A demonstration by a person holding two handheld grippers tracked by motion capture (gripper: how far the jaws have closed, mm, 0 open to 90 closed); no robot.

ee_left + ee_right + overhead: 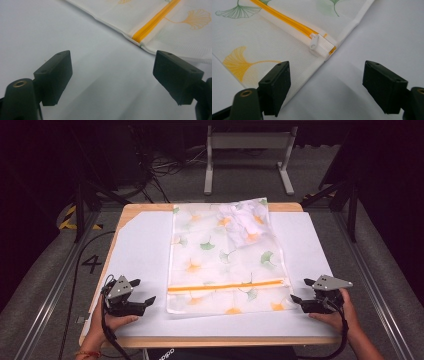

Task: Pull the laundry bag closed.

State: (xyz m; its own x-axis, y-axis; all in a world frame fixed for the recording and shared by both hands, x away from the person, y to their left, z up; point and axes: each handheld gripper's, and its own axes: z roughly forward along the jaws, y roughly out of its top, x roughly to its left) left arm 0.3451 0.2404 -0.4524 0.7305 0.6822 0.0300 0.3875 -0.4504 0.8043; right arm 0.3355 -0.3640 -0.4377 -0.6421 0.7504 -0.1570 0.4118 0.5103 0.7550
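Laundry bag (227,255) lies flat between both spread, empty tools; its zipper pull (315,43) sits just ahead of the right tool (325,85), nearer than the left tool (112,75)

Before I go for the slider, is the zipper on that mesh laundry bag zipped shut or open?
Shut: the orange zipper runs closed across the bag, with the white slider parked at its end.

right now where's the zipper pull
The zipper pull sits at the right end of the orange zipper, at the bag's right edge, just ahead of the open right gripper.
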